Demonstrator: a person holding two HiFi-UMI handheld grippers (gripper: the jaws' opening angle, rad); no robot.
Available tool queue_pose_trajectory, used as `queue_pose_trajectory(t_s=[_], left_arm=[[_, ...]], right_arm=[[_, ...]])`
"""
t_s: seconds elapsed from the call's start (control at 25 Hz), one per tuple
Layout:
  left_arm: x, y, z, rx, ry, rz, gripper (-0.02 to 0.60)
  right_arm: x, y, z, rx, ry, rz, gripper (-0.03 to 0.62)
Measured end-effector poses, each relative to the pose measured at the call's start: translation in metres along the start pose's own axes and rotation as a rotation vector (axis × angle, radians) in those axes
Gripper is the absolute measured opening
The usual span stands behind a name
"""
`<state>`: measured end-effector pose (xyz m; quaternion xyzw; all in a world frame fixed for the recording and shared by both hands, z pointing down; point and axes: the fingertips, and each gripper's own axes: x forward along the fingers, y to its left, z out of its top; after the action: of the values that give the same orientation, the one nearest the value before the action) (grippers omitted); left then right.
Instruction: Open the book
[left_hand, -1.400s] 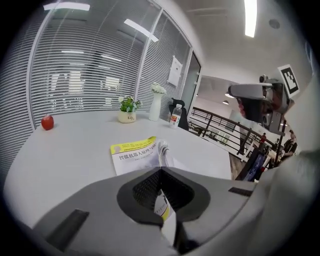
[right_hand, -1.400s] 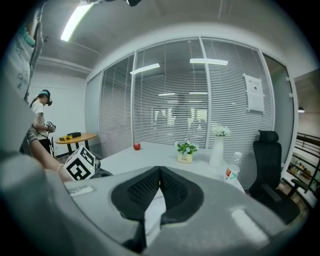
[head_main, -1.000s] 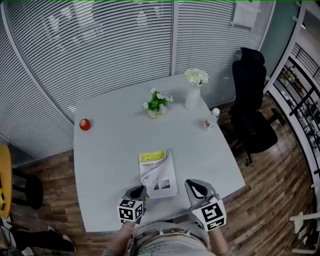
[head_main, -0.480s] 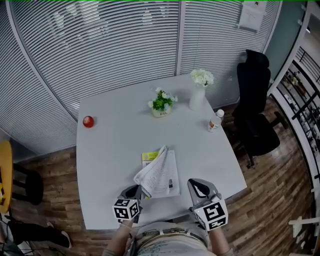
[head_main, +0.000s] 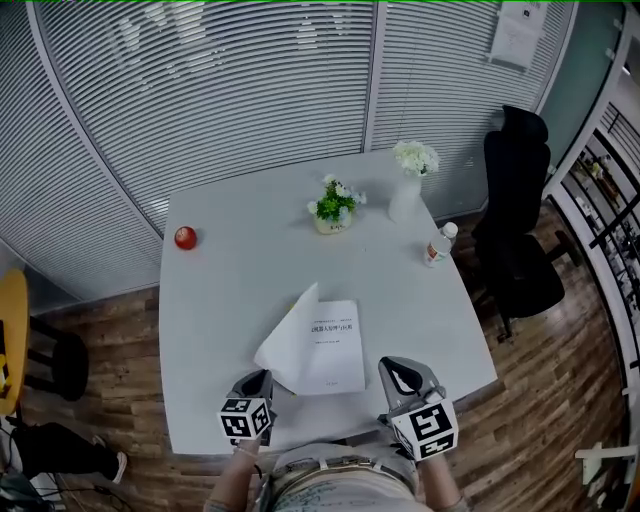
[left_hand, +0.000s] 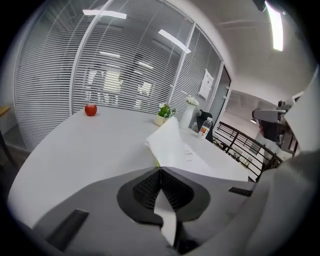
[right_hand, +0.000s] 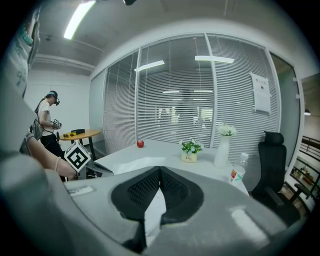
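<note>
The book (head_main: 336, 361) lies near the front edge of the white table (head_main: 230, 290), with its printed first page showing. Its cover leaf (head_main: 286, 345) stands lifted and slants over to the left. My left gripper (head_main: 265, 381) is shut on the lower edge of that leaf; in the left gripper view the white sheet (left_hand: 170, 145) rises from the closed left gripper (left_hand: 161, 172). My right gripper (head_main: 393, 368) rests just right of the book, apart from it. In the right gripper view the right gripper (right_hand: 160, 170) has its tips together and nothing clearly between them.
Farther back on the table stand a red apple (head_main: 185, 237), a small flower pot (head_main: 335, 212), a white vase of flowers (head_main: 408, 192) and a plastic bottle (head_main: 436, 245). A black office chair (head_main: 520, 230) stands at the right. A person (right_hand: 47, 125) stands by a round wooden table (right_hand: 80, 133).
The left gripper has moved left with the cover, swinging it up and over. The yellow-green cover front no longer shows and the white first page lies bare. The right gripper has stayed put.
</note>
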<state>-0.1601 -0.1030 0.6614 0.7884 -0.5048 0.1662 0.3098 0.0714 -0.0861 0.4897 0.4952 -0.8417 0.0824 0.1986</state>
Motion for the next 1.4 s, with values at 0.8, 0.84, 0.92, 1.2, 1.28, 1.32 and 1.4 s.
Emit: queue_pose_trajectory(t_s=[0.8,0.84,0.92,1.2,1.28,1.32,1.4], left_arm=[[-0.021,0.047,-0.037,-0.161,0.027,0.109,0.005],[-0.021,0.048,-0.039,-0.175,0.028,0.111,0.005],[-0.022,0.052,-0.043,-0.199,0.032,0.117,0.006],[-0.025,0.059,-0.060,-0.229,0.074,0.126,0.009],[-0.026,0.060,-0.064,-0.241,0.092,0.123,0.011],[-0.026,0.062,-0.066,-0.247,0.099,0.123,0.011],[-0.026,0.063,-0.070,-0.257,0.109,0.117,0.012]], right_arm=[[0.006,0.004,0.005,-0.021,0.014,-0.007,0.003],[0.007,0.004,0.005,-0.018,0.016,-0.009,0.003],[0.009,0.005,0.005,-0.015,0.017,-0.010,0.003],[0.014,0.010,0.007,-0.022,0.022,-0.009,0.003],[0.017,0.012,0.009,-0.026,0.024,-0.008,0.003],[0.019,0.013,0.009,-0.028,0.025,-0.006,0.003],[0.022,0.014,0.009,-0.033,0.029,-0.002,0.003]])
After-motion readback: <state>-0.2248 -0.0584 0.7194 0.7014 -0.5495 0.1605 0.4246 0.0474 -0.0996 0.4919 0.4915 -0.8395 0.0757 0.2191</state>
